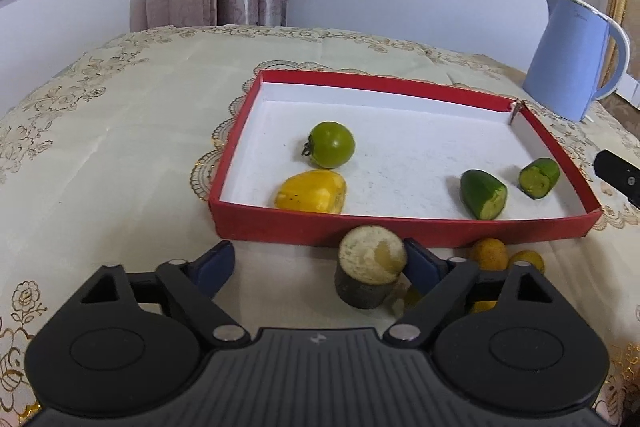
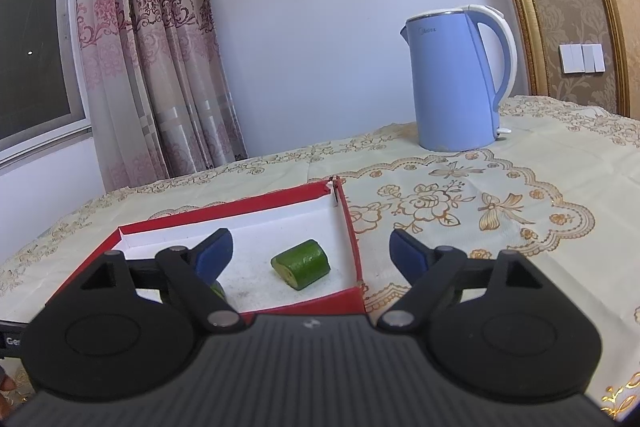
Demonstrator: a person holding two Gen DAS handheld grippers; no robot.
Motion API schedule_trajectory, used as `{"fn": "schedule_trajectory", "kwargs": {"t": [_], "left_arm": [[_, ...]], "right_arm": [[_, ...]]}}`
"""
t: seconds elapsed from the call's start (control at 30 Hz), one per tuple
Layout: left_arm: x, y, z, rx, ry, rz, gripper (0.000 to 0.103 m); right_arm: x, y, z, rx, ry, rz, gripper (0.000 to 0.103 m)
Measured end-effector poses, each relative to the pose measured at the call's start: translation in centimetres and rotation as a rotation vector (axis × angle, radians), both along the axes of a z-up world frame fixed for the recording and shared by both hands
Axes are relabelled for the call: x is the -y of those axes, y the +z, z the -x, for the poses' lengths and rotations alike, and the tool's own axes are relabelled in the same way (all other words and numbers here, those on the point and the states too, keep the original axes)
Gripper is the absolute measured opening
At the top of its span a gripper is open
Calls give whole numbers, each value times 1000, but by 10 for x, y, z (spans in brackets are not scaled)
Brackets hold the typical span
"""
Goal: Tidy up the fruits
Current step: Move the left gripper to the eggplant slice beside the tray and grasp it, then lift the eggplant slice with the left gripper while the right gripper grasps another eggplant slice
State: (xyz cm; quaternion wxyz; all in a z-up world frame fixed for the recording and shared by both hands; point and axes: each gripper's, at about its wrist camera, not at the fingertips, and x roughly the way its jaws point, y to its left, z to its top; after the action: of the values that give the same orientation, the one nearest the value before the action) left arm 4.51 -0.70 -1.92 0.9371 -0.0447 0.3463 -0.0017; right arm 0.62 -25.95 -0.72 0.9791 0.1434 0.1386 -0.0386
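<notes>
Looking down from the left wrist, the left gripper (image 1: 320, 261) has its two blue fingers spread wide over the cream tablecloth with gold flowers (image 1: 100, 147). A short dark stump of fruit with a pale cut top (image 1: 370, 271) stands upright just in front of the shallow red cardboard box with a white inside (image 1: 400, 227). The stump sits by the gripper's right finger (image 1: 420, 261), and it looks like it touches it, but the other finger is far off, so nothing is squeezed. Small round orange fruits (image 1: 488, 253) lie on the cloth just past that finger, outside the box. Inside the box are a round green tomato (image 1: 331, 144), a yellow chunky fruit piece (image 1: 311, 191) and two green cucumber pieces (image 1: 483, 194), (image 1: 539, 177). A light blue kettle (image 1: 576, 63) stands behind the box. From the right wrist, the right gripper (image 2: 310, 253) is also wide open and holds nothing. One green cucumber piece (image 2: 302, 263) lies in the red box (image 2: 354, 247) between and just beyond its fingers, not touching them. The blue kettle (image 2: 456, 83) stands far back on the cloth.
</notes>
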Motion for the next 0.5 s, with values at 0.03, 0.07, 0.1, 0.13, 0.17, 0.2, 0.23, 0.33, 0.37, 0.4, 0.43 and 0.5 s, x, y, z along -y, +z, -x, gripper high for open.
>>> {"fn": "schedule_trajectory", "kwargs": {"t": [0.03, 0.07, 0.1, 0.13, 0.17, 0.2, 0.23, 0.33, 0.37, 0.4, 0.43, 0.5], "left_arm": [[0, 0, 0, -5, -2, 10, 75], [-1, 1, 0, -7, -12, 27, 65], [-2, 2, 1, -5, -32, 49, 58], [-2, 2, 2, -4, -52, 70, 48], [-1, 3, 3, -3, -68, 73, 45], [0, 3, 4, 1, -75, 65, 44], [1, 4, 5, 9, -83, 55, 40], [6, 2, 8, 24, -113, 30, 34], [7, 2, 9, 30, -118, 22, 34], [8, 2, 9, 34, -124, 15, 34], [7, 1, 10, 38, -130, 13, 34], [5, 1, 10, 40, -132, 25, 34]], "right_arm": [[0, 0, 0, 0, 0, 0, 85], [0, 0, 0, -1, 0, 0, 86], [0, 0, 0, 1, -1, 0, 86], [1, 0, 1, 0, -1, -2, 86], [1, 0, 1, 1, -3, -4, 87], [1, 0, 1, 0, -2, -3, 87], [1, 0, 1, -1, -1, -1, 87], [1, 0, 2, 3, -2, -1, 87], [1, 0, 2, 2, -2, -2, 87], [1, 0, 2, 1, -2, -2, 87], [2, 0, 2, 3, -2, -2, 87], [1, 0, 2, 2, -2, -1, 87]]}}
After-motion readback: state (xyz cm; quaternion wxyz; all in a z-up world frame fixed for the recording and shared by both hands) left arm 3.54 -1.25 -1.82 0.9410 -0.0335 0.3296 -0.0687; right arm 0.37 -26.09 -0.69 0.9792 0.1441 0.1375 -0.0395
